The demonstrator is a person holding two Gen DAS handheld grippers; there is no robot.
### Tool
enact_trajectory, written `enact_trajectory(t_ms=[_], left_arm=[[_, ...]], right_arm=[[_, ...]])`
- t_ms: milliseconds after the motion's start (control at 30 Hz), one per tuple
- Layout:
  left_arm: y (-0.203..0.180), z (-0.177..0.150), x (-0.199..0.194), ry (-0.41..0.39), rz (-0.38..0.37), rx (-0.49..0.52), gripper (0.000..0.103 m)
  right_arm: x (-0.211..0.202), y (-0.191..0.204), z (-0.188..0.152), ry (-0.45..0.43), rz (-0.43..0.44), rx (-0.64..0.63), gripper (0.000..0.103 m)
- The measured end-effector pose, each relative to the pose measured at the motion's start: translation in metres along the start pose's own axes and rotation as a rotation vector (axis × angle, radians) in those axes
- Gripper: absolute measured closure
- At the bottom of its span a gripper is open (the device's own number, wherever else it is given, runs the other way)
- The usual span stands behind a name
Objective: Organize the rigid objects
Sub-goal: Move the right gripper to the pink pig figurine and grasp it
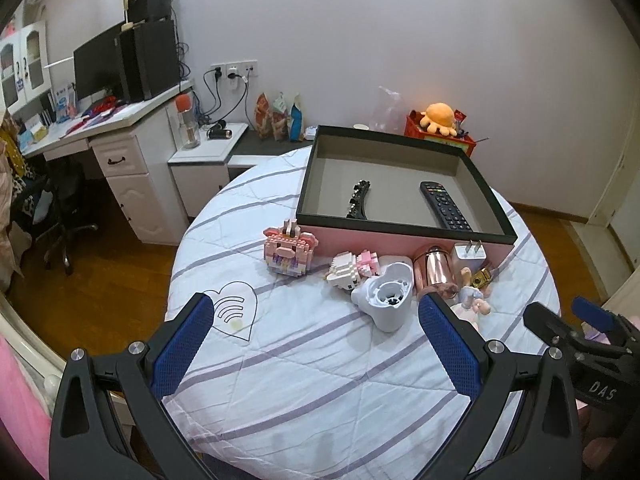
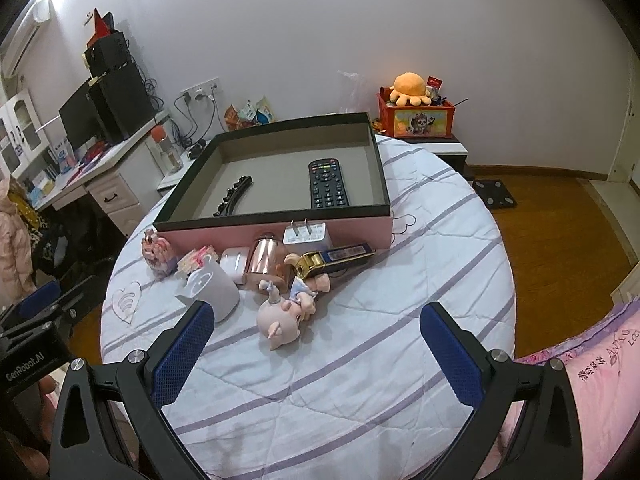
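A pink box with a black rim (image 1: 380,242) (image 2: 224,236) stands on the round table and holds a black remote (image 1: 446,206) (image 2: 328,184) and a black hair band (image 1: 359,200) (image 2: 234,198). Along its front wall lie a pink block pig (image 1: 289,248) (image 2: 158,254), a white block figure (image 1: 348,270), a white plastic cup (image 1: 388,296) (image 2: 212,284), a rose-gold cylinder (image 1: 434,270) (image 2: 264,262), a white charger (image 1: 468,254) (image 2: 306,234), a gold trimmer (image 2: 336,258) and a pig figurine (image 2: 284,312). My left gripper (image 1: 316,312) hovers open short of the cup. My right gripper (image 2: 318,316) hovers open short of the figurine.
A striped quilted cloth (image 1: 320,368) covers the table. A white desk with a monitor (image 1: 96,68) stands to the left, and a red toy box with an orange plush (image 2: 414,114) sits behind the table. A pink bedspread (image 2: 592,380) lies at the right. The floor is wood.
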State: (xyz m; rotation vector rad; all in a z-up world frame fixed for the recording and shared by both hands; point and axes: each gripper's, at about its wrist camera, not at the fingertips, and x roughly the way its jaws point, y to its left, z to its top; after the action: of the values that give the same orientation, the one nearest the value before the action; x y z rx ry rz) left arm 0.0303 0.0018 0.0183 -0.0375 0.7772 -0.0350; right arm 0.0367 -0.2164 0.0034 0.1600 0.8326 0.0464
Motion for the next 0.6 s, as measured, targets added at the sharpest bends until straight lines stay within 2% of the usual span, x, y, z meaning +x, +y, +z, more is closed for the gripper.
enact_trajectory(t_ms=[600], left_arm=[[0.012,-0.004,0.034,0.062,0.016,-0.014,0.0]], right_arm=[[0.063,0.01,-0.009,0.127,-0.036,0.029,0.0]])
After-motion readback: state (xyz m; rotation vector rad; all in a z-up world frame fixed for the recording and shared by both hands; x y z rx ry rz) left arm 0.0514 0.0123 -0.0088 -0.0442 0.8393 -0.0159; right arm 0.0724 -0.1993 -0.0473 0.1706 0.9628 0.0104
